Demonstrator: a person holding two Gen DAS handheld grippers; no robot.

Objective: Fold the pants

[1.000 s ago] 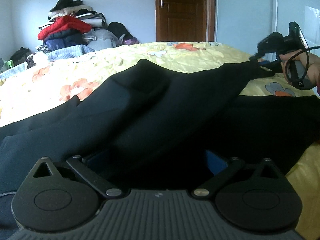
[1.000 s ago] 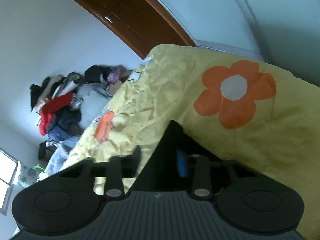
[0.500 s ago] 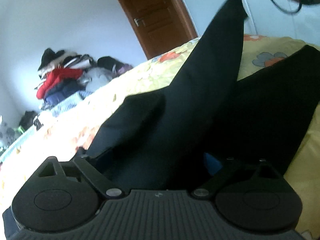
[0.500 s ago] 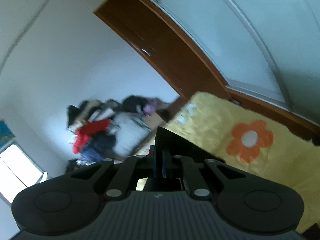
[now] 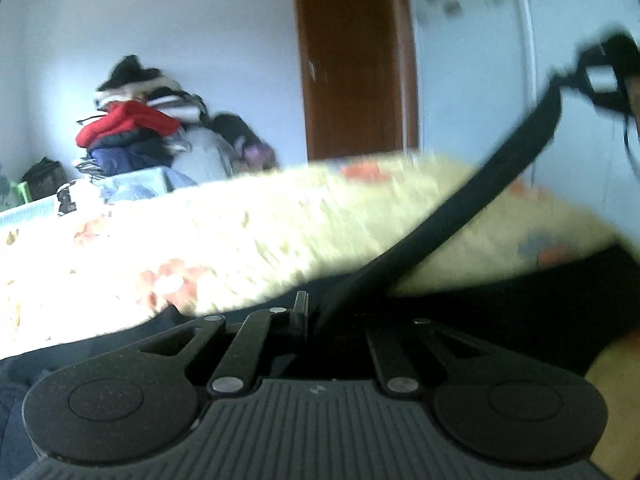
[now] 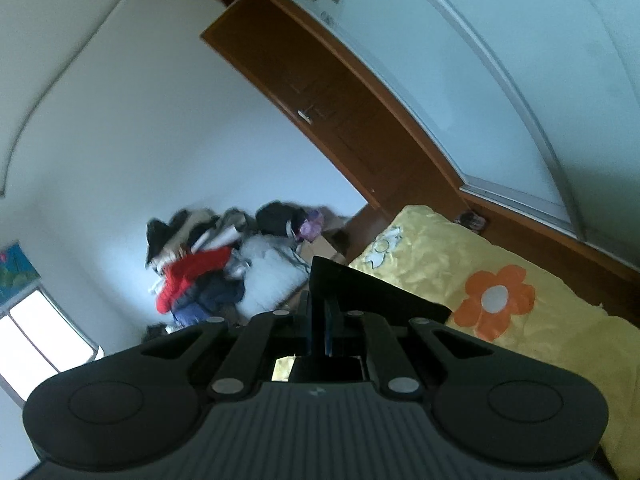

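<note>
While you are holding both ends up off the bed [image 5: 248, 240], the pants [image 5: 472, 208] are hanging as a taut black band between your two tools. Your left gripper [image 5: 310, 316] is pinching one end of the cloth at the near edge of the bed, its jaws drawn together on the fabric. Your right gripper [image 6: 320, 330] is clamping a flat black corner of the same garment, jaws nearly meeting with the cloth standing up between them; in the left view it is showing blurred at the far right [image 5: 600, 76], raised well above the bedspread. More of the black fabric is lying on the bed at the near right, under the lifted band.

You are probably carrying one end over to make a fold. This cloth looks soft and light, so it will sag and swing wherever you are not supporting it, and a thin pinch could slip if you are pulling hard. Grips at the corners of the hem or waistband, where the layers are doubled, should be holding best. Keeping mild tension between the two grips should be stopping the middle from bunching as you lower it.
</note>
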